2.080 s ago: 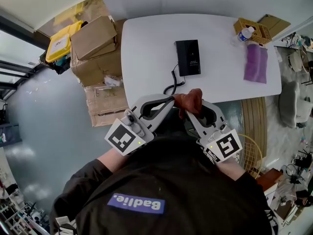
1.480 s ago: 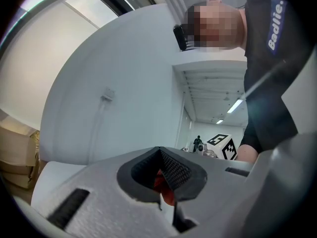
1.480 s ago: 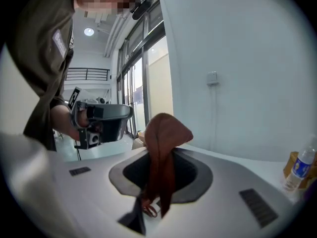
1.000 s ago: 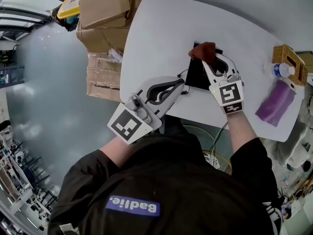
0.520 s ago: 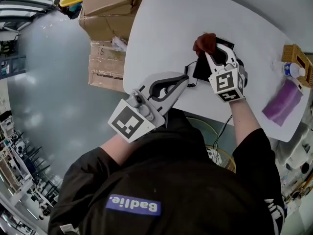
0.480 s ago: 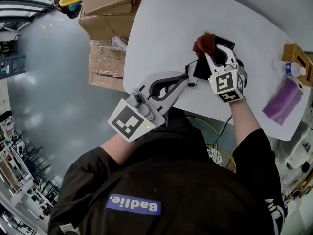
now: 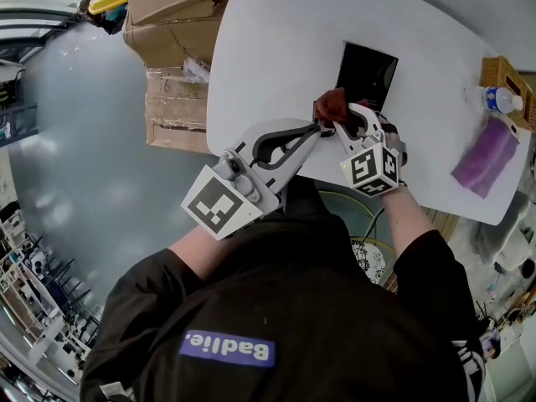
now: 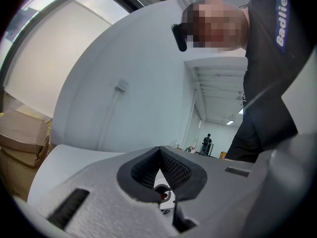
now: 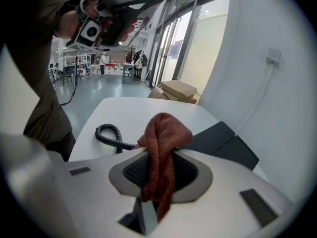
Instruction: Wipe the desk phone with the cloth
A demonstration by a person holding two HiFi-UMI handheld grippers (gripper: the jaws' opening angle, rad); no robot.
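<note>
The black desk phone [image 7: 366, 74] lies flat on the white table [image 7: 276, 48], and its coiled cord [image 9: 111, 135] trails toward the near edge. My right gripper [image 7: 337, 117] is shut on a red-brown cloth [image 7: 331, 105], held just short of the phone's near end. In the right gripper view the cloth [image 9: 162, 138] bunches up out of the right gripper [image 9: 159, 158], with the phone [image 9: 223, 143] just beyond. My left gripper [image 7: 316, 130] hangs shut and empty at the table's near edge, right beside the right one. In its own view the left gripper [image 8: 159, 151] points at a wall.
Cardboard boxes [image 7: 167, 11] are stacked off the table's left side. A purple cloth [image 7: 484, 157], a wicker basket [image 7: 505, 72] and a water bottle [image 7: 494, 99] sit at the table's right end.
My right gripper has drawn back with the cloth from on top of the phone to the phone's near end. The left gripper has stayed at the table edge.
</note>
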